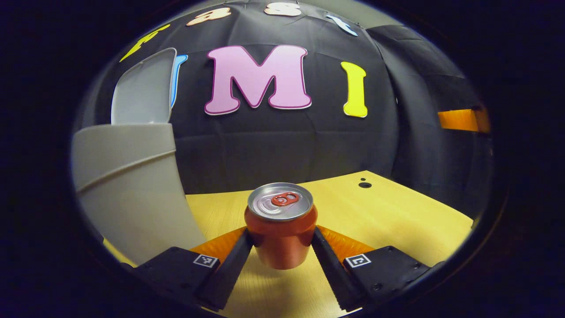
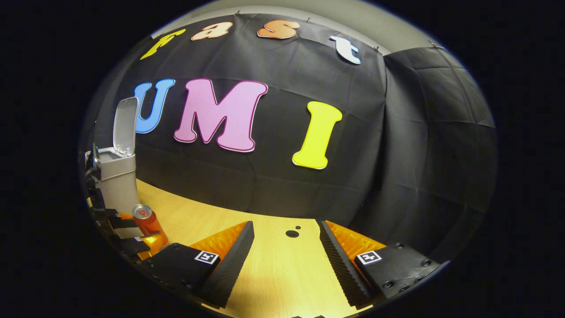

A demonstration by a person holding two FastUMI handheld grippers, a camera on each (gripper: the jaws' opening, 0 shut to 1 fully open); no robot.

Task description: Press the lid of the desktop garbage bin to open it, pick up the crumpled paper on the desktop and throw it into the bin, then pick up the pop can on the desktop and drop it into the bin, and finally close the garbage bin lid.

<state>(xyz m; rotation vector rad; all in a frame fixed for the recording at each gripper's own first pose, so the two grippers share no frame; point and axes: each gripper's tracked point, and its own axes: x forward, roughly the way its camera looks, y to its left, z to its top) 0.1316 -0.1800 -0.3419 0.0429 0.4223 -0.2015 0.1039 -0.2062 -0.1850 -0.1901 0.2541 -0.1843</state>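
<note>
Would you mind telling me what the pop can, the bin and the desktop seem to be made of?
Pop can: likely aluminium, going by its shiny silvery top and pull tab. Bin: probably matte grey plastic, smooth moulded walls. Desktop: pale wood or wood-look laminate, with fine grain lines.

Glossy metal pop can (image 1: 281,225), matt smooth plastic bin (image 1: 128,185), wood-grain table (image 1: 388,216), matt black cloth wall (image 1: 273,141).

Orange can (image 1: 280,229) stands upright on the desk — silver top, tab unopened; grey bin (image 1: 128,185) just beside it, lid (image 1: 143,88) up.
</note>
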